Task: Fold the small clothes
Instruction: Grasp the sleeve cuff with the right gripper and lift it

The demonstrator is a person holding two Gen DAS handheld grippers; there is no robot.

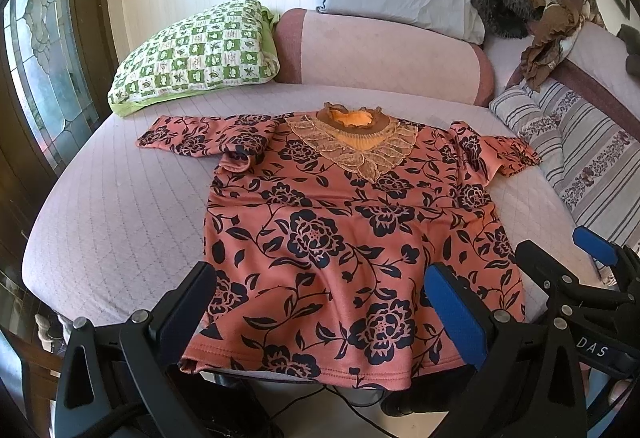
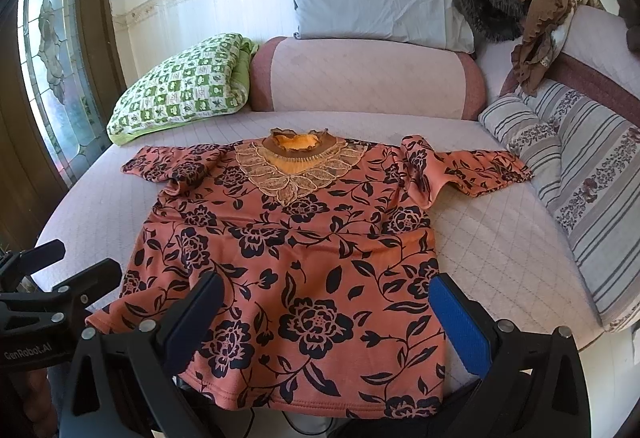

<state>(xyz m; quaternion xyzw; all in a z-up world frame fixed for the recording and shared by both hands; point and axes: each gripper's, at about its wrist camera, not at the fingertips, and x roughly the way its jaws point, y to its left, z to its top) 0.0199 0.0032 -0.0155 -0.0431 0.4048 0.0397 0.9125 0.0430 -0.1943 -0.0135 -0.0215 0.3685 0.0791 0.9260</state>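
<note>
On the bed [image 1: 120, 222], the blouse [image 1: 340, 238] lies flat beyond both gaping, empty grippers [image 1: 320, 302] [image 2: 328, 310].

Left gripper [image 1: 320, 312]: black frame, two flat fingers, blue ribbed pad on the finger at lower right of frame, dark pad on the finger at lower left. Round silver screw heads at finger bases. Right gripper [image 2: 326, 320]: same build, blue pad lower right. White lettering "DAS" on a black body, right edge of left view; "GenRobot.AI" at left edge of right view.
</note>
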